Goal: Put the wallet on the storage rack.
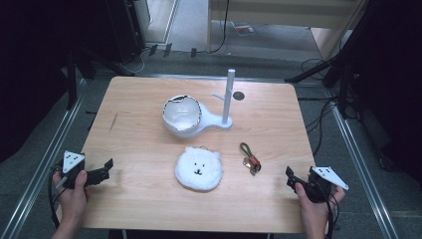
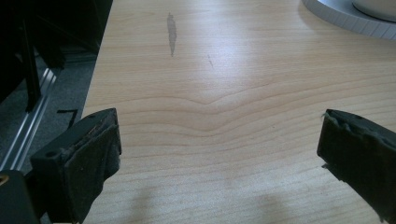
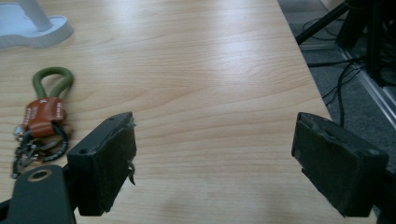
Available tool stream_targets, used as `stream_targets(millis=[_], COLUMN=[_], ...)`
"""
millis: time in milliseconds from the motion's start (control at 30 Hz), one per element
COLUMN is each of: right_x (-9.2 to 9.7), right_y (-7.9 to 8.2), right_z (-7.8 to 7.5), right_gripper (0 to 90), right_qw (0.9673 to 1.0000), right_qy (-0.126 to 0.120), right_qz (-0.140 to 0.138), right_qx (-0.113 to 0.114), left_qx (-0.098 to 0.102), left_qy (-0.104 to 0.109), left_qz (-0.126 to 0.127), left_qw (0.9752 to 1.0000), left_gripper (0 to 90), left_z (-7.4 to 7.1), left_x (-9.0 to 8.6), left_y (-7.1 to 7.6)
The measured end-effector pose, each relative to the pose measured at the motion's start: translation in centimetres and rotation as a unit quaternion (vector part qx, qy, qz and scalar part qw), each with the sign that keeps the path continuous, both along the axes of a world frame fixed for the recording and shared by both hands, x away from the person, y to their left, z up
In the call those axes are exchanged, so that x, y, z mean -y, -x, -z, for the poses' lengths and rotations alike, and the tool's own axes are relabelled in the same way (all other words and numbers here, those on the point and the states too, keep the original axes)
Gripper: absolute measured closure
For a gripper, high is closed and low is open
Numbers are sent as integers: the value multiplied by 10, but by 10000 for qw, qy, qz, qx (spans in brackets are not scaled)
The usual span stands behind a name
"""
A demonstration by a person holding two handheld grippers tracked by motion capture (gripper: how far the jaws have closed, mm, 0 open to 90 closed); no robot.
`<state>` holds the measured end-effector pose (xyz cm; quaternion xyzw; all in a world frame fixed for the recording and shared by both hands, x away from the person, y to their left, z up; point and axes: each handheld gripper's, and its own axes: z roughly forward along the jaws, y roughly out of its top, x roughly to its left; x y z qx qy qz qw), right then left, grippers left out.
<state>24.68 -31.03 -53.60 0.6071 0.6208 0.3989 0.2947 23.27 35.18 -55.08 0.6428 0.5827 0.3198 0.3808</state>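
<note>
Pale wooden counter (image 1: pixel 139 149) seen from above, with a person's hands at its near edge, one at each corner. The left gripper (image 1: pixel 102 172) rests at the near left, its jaws wide open with only bare wood between them. The right gripper (image 1: pixel 291 178) sits at the near right, its jaws also spread wide and holding nothing.

Nearest the right gripper, just ahead and to its left, lies a key ring with an olive-green cord loop and a brown leather tab (image 3: pixel 46 100). Its long axis runs away from the person, the green loop at the far end and the metal rings and keys at the near end. It touches neither gripper.

At the near centre lies a round white fluffy bear-face pouch (image 1: pixel 198 168), apart from the keys. Farther back stands a white bowl-shaped stand with an upright white post (image 1: pixel 228 97).

Open wood lies around both grippers, and the right edge runs close beside the right gripper.
</note>
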Motion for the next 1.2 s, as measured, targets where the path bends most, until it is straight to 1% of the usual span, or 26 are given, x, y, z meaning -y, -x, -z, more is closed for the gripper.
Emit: stream_targets(millis=[133,300,333,400,467,500,533,600,633,667,700,733,800,1000,1033,1067,1100,1200], right_x=[-9,-19,-25,-33,-40,-40,-48,-55,-55,-62,-62,-69,-76,-97,-101,-101,-108,-118], right_y=[0,1,2,3,4,4,5,7,7,8,8,9,9,8,8,8,8,7], right_z=[-6,-14,-19,-22,-24,-24,-25,-27,-27,-28,-28,-28,-28,-31,-31,-31,-30,-29], right_gripper=[144,145,147,149,151,151,151,152,152,159,159,159,160,162,162,162,162,162], right_qw=[9998,9997,9995,9993,9988,9988,9982,9975,9975,9966,9966,9957,9944,9903,9896,9896,9878,9853], right_qy=[142,99,58,47,83,83,101,109,109,90,90,81,89,-56,-70,-70,-92,-101], right_qz=[-94,-222,-283,-342,-467,-467,-552,-659,-659,-768,-768,-864,-972,-1286,-1321,-1321,-1424,-1548], right_qx=[-57,-100,-116,-132,-147,-147,-204,-242,-242,-272,-272,-336,-398,-530,-564,-564,-620,-722], left_qx=[9,35,50,49,-6,-6,-7,-12,-12,-20,-10,-6,-8,11,15,15,17,10], left_qy=[9,27,40,36,17,17,6,-3,-3,-1,-7,-4,-1,-2,-8,-8,-10,-15], left_qz=[3,0,12,7,4,4,16,23,23,14,6,5,19,15,9,9,9,20], left_qw=[10000,10000,10000,10000,10000,10000,10000,10000,10000,10000,10000,10000,10000,10000,10000,10000,10000,10000], left_gripper=[4,4,4,4,4,3,3,4,3,4,4,4,4,4,4,4,4,4], left_z=[0,0,0,0,0,0,0,0,0,0,0,0,0,0,0,0,0,0], left_x=[0,0,0,0,1,1,1,1,1,1,1,1,1,1,1,1,1,1], left_y=[0,1,1,1,1,1,0,-1,-1,-1,-1,-1,-1,-1,-1,-1,-1,-1])
